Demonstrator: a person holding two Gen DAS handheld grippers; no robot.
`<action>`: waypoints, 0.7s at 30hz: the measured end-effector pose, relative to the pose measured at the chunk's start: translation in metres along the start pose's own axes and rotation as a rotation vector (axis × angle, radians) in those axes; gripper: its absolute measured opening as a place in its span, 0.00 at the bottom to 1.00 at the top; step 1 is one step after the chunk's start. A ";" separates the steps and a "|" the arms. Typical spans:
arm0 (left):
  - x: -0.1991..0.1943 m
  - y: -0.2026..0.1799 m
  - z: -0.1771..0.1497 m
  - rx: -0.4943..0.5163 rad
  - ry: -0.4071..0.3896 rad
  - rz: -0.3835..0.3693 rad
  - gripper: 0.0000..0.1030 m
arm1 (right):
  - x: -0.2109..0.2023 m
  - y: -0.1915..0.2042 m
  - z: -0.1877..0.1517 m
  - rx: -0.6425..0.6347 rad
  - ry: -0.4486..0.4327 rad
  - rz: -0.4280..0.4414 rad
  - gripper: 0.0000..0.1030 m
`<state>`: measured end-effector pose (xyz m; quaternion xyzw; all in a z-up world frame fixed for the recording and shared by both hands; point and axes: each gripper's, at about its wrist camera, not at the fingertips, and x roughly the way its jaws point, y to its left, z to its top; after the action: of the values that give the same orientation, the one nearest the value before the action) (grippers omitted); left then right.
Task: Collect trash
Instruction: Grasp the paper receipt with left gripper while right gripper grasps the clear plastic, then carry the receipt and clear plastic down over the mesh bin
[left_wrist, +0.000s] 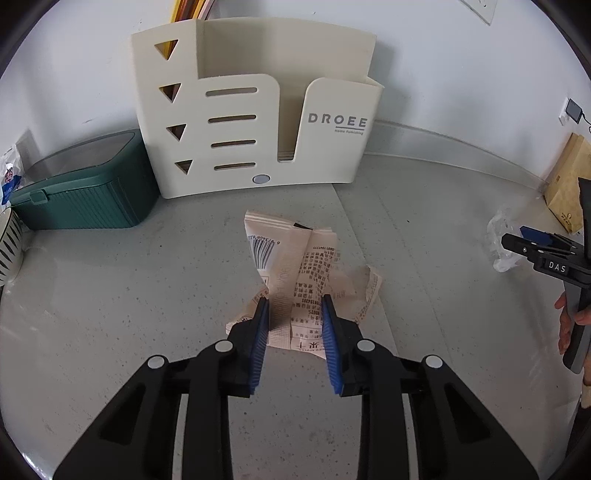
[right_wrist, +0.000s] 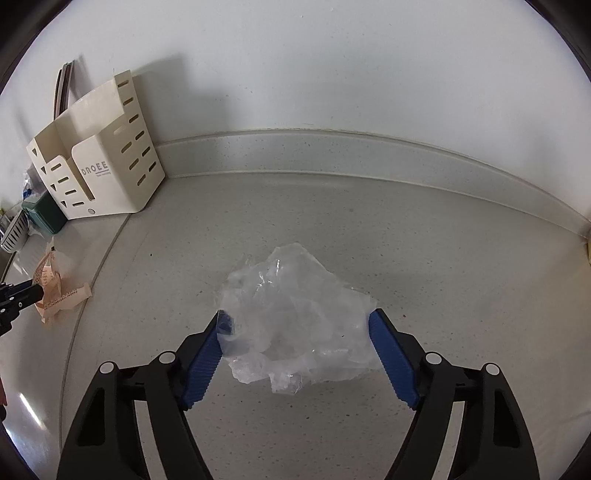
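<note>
A crumpled beige printed wrapper lies on the grey counter. My left gripper is open, its blue pads on either side of the wrapper's near part. A crumpled clear plastic film lies on the counter in the right wrist view. My right gripper is open wide, with its fingers on either side of the film. The film and right gripper also show at the right in the left wrist view; the wrapper shows at the left in the right wrist view.
A cream DROEE organiser stands against the wall, with a green lidded box to its left. A striped bowl sits at the far left. A brown paper bag stands at the right. A raised backsplash runs along the wall.
</note>
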<state>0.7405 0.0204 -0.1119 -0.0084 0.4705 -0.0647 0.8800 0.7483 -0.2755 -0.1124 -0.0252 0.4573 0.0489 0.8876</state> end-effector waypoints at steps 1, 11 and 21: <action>-0.001 0.001 -0.001 -0.005 0.000 -0.005 0.28 | -0.001 0.000 0.000 0.005 -0.002 -0.002 0.71; -0.012 0.010 -0.009 -0.044 -0.017 -0.041 0.27 | -0.013 0.006 -0.007 -0.013 0.000 0.027 0.28; -0.029 0.018 -0.017 -0.067 -0.048 -0.082 0.27 | -0.030 0.013 -0.023 -0.028 -0.005 0.050 0.16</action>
<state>0.7128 0.0428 -0.0990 -0.0586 0.4503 -0.0849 0.8869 0.7112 -0.2664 -0.1011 -0.0259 0.4547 0.0777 0.8869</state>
